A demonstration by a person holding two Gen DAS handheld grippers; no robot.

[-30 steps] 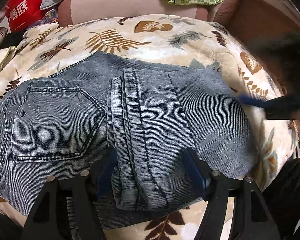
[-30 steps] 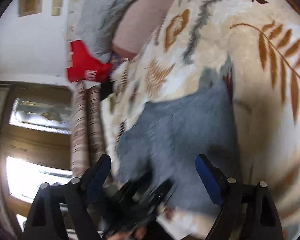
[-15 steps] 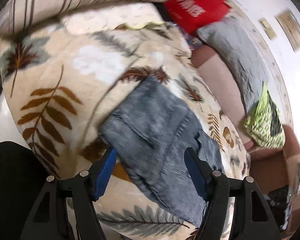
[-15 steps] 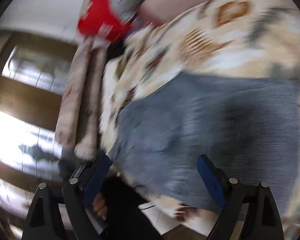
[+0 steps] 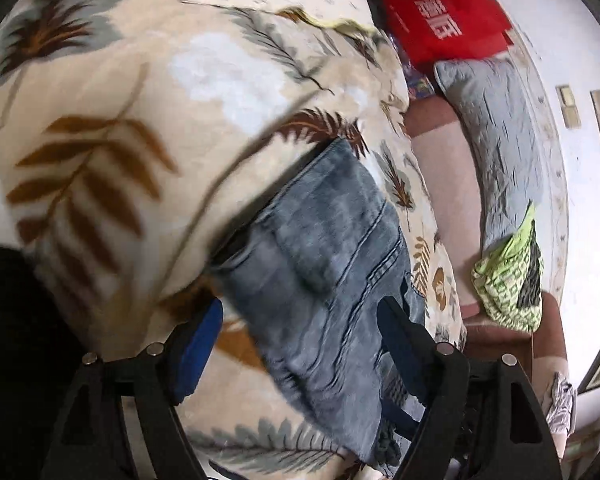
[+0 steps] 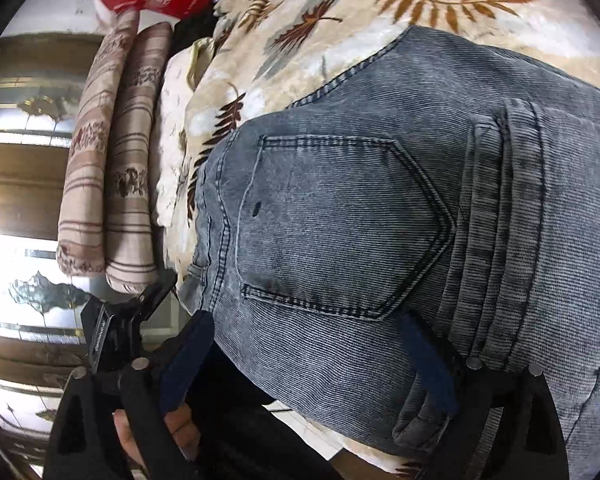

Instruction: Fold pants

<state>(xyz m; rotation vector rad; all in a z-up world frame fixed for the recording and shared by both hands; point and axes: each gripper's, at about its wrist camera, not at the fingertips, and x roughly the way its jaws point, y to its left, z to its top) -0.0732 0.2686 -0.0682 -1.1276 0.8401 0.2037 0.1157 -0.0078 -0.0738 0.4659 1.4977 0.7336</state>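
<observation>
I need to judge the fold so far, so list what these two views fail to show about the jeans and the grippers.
- Jeans, right wrist view: right side and lower edge cut off by the frame.
- Jeans, left wrist view: motion blur hides stitching; the near end sits behind the left gripper, whose jaws are opening.
- Right gripper: one finger overlaps the denim, so contact is unclear.
- Layers under the fold: covered by denim.

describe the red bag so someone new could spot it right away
Start at the leaf-print blanket under the jeans. Past its far edge, beside a grey quilted pillow, lies the red bag. It is the only bright red thing, with white lettering.
</observation>
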